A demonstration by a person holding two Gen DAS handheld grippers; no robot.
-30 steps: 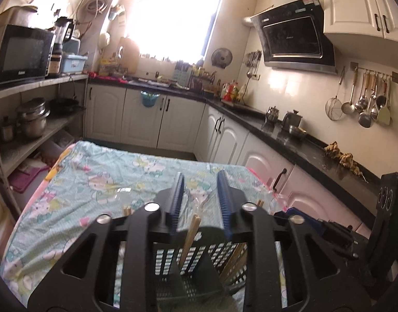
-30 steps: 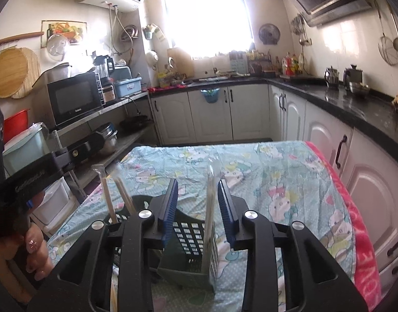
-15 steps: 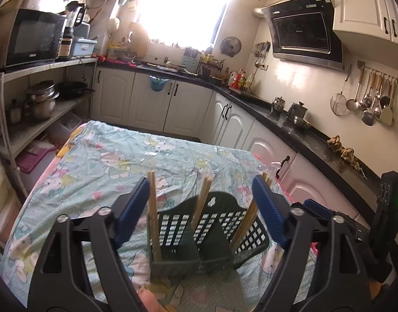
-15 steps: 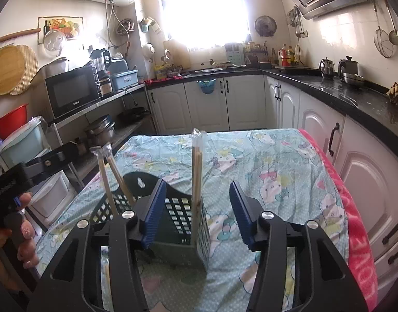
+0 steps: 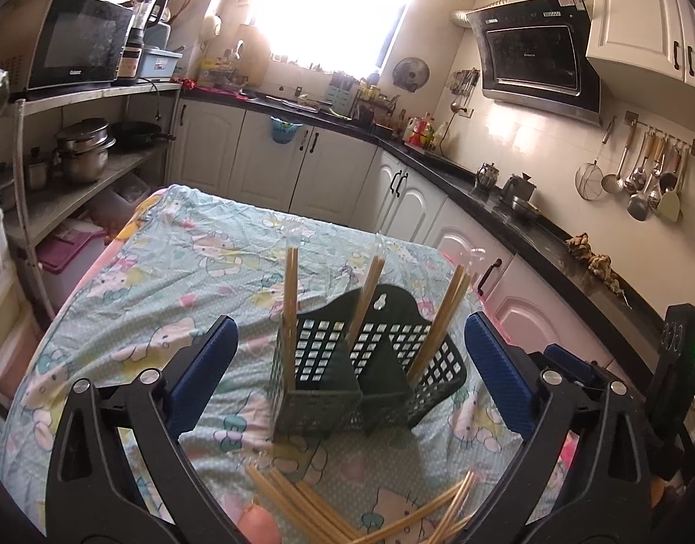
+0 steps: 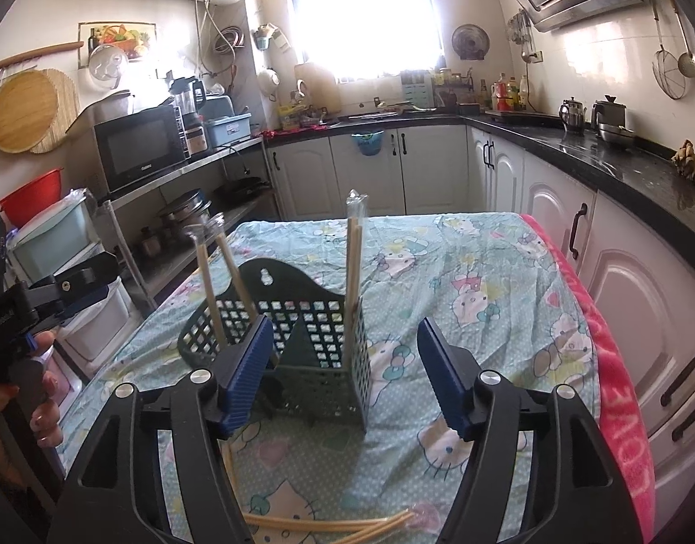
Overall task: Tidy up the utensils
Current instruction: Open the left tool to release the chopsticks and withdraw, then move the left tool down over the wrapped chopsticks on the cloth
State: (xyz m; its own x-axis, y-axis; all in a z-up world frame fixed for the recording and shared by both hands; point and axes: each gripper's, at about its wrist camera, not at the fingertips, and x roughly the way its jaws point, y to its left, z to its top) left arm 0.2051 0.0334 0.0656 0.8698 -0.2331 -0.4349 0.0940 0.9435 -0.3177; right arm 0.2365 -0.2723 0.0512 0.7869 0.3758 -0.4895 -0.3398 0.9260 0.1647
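Observation:
A dark green perforated utensil holder [image 5: 347,376] stands on the table, also in the right wrist view [image 6: 311,344]. Three wrapped pairs of wooden chopsticks [image 5: 292,308] stand upright or leaning in its compartments; one pair [image 6: 353,281] stands in the right compartment. More wrapped chopsticks [image 5: 347,517] lie loose on the cloth in front of the holder, also in the right wrist view [image 6: 347,523]. My left gripper [image 5: 347,385] is open wide and empty, its fingers either side of the holder. My right gripper [image 6: 343,376] is open and empty, just before the holder.
The table wears a teal cartoon-print cloth [image 5: 175,272] with a pink edge [image 6: 610,362]. White cabinets and a black counter [image 6: 597,158] run behind and to the right. A shelf with microwave [image 5: 70,45] and pots stands on the left.
Both grippers opened, letting go of the chopstick pairs now standing in the holder, and drew back and up from it. Loose chopsticks in front came into view.

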